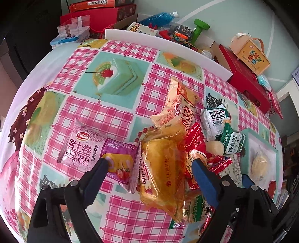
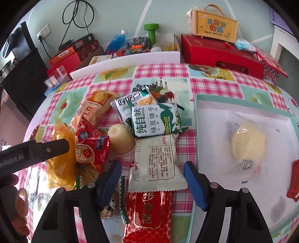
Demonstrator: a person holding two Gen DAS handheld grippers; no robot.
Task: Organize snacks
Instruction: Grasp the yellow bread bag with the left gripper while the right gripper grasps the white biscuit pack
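Both the left gripper and right gripper hover with fingers spread wide.

We see a round table under a pink plaid tablecloth printed with cakes. Behind it rises a pale green wall, bearing a white wall socket with looping black cables. Left of the table stands a dark cabinet. Daylight falls evenly.
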